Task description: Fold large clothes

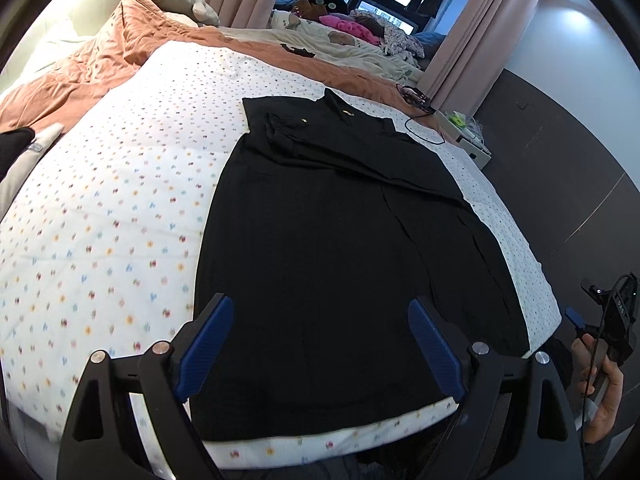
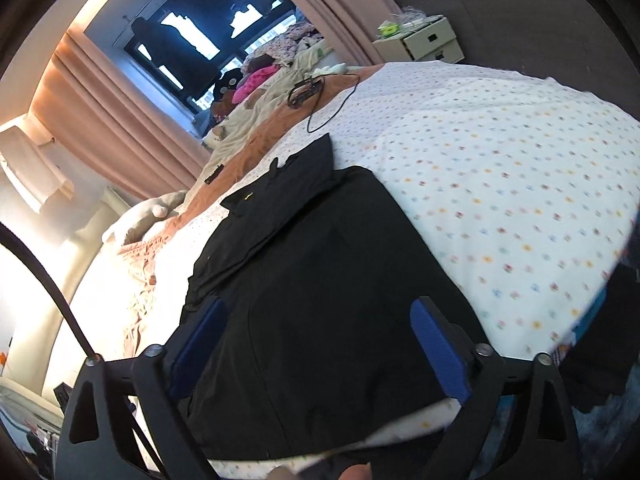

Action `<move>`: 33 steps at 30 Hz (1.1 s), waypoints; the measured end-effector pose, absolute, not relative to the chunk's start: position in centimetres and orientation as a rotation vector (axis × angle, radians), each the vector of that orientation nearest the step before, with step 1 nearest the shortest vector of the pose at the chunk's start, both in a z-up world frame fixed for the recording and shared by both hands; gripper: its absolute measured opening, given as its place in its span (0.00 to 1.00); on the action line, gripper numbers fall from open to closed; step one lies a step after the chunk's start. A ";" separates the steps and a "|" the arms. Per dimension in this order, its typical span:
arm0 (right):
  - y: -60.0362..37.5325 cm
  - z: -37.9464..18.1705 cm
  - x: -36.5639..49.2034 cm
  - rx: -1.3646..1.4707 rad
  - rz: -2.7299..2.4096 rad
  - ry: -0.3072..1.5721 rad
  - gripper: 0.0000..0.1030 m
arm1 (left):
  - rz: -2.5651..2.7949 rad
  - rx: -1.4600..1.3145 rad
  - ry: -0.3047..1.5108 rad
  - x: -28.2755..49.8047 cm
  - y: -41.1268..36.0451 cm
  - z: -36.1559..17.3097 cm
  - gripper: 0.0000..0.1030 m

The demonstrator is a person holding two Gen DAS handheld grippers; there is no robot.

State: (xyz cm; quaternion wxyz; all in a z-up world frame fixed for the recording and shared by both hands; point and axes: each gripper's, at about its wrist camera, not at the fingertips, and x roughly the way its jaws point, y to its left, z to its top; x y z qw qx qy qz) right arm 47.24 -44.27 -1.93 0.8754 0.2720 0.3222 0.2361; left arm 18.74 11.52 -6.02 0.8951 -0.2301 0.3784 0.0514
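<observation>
The black garment (image 1: pixel 332 248) lies flat on the dotted white quilt (image 1: pixel 120 200), collar end far from the cameras, hem near the bed's front edge. Its fabric is so dark that seams and folds are hard to trace; one sleeve appears folded across the chest below the collar. A small yellow mark near the collar (image 1: pixel 305 121) is too small to read. The hem's near edge is partly covered by the gripper frames in both wrist views.

Left gripper (image 1: pixel 320 344): jaws wide apart, blue pads either side of the lower garment, holding nothing; contact with the cloth cannot be judged. Right gripper (image 2: pixel 316 356): jaws likewise apart, over the garment's hem region, empty. In the left wrist view the right gripper's body and the hand (image 1: pixel 604 392) holding it sit off the bed's right edge, cut by the frame.

Surroundings: orange blanket (image 1: pixel 92 64) bunched beyond the quilt, pale pillow (image 1: pixel 176 0) at the headboard, a black cable with a small device (image 2: pixel 316 96) on the blanket, a clothes pile (image 1: pixel 352 24) with a pink item by the window, pink curtains (image 1: pixel 476 40), a white bedside drawer unit (image 2: pixel 424 40) with a green object on top.

No legible writing anywhere. The right wrist view is strongly tilted, with glare washing out its left side.
</observation>
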 end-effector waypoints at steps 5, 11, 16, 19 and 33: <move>-46.2 -2.5 45.3 0.577 0.486 0.707 1.00 | 0.115 -0.473 0.780 15.2 10.6 -6.5 0.88; -49.4 -4.5 43.5 0.626 0.498 0.753 1.00 | 0.115 -0.526 0.768 11.1 11.0 -7.8 0.88; -51.4 -6.5 43.0 0.627 0.490 0.780 1.00 | 0.141 -0.572 0.748 9.0 11.7 -9.2 0.88; -51.7 -7.4 42.8 0.635 0.497 0.788 0.97 | 0.156 -0.618 0.731 8.1 12.4 -10.2 0.88; -51.6 -10.4 45.6 0.712 0.521 0.823 0.79 | 0.200 -0.786 0.736 9.2 15.2 -15.9 0.75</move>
